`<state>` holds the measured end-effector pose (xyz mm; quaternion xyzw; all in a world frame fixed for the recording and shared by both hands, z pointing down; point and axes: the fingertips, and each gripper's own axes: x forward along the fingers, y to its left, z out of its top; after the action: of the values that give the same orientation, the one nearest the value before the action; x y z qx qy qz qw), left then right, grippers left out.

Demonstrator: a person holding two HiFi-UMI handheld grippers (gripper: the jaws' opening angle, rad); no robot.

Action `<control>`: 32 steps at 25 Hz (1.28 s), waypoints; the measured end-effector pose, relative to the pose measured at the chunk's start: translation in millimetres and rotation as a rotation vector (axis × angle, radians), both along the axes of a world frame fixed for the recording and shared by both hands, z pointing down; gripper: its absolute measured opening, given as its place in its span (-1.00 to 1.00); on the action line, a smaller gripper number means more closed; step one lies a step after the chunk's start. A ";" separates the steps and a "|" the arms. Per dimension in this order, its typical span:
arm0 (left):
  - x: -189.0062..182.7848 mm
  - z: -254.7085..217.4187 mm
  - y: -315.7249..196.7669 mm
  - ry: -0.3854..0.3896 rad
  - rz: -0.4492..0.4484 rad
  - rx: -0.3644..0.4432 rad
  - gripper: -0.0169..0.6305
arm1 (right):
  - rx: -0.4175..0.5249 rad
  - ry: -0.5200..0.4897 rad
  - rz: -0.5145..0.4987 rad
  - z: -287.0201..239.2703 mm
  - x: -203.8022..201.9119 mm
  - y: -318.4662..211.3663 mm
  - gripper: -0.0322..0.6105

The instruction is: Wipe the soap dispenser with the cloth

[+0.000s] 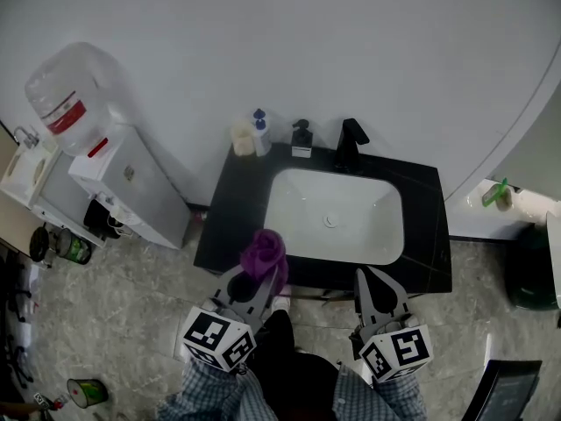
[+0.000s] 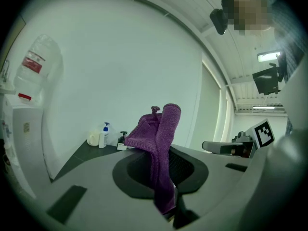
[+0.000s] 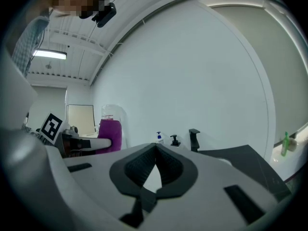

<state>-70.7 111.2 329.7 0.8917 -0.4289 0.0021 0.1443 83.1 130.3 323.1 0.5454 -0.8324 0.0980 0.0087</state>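
Left gripper (image 1: 256,281): jaws clamped on the purple terry-knit cloth (image 2: 161,143). The cloth is a folded strip with its long axis running along the jaws. Its soft rounded top lobe sticks up past the tips, and the nubby pile is visible. It is held over the front edge of the black matte rectangular countertop (image 1: 228,226).

Right gripper (image 1: 368,277): jaw tips pressed together with nothing between them, at the counter's front right.

The small black pump soap dispenser with a white lower band (image 1: 301,139) stands upright with its long axis vertical, at the counter's back edge against the wall. It sits between the white pump bottle with a blue top (image 1: 260,134) and the black angular faucet (image 1: 349,143). Its spout direction is too small to read. It is well apart from the cloth and both grippers.

The white glossy rounded-rectangle basin (image 1: 298,226) lies between the grippers and the dispenser.
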 end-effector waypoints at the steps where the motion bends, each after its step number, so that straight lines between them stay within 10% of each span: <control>1: -0.4 1.1 -10.7 0.003 0.000 0.000 -0.77 | -0.003 0.001 0.004 1.6 0.0 -9.4 -0.84; 18: -25.9 22.5 -214.5 -0.013 0.069 -0.061 -0.77 | -0.053 0.018 0.021 10.2 -40.3 -209.3 -0.84; 32: -14.3 57.9 -291.9 -0.022 0.108 -0.119 -0.77 | -0.122 -0.018 0.067 36.4 -31.0 -257.3 -0.84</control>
<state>-85.0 -180.7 387.6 0.9032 -0.3810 0.0452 0.1922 52.2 -127.0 359.5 0.5705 -0.8062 0.1536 0.0310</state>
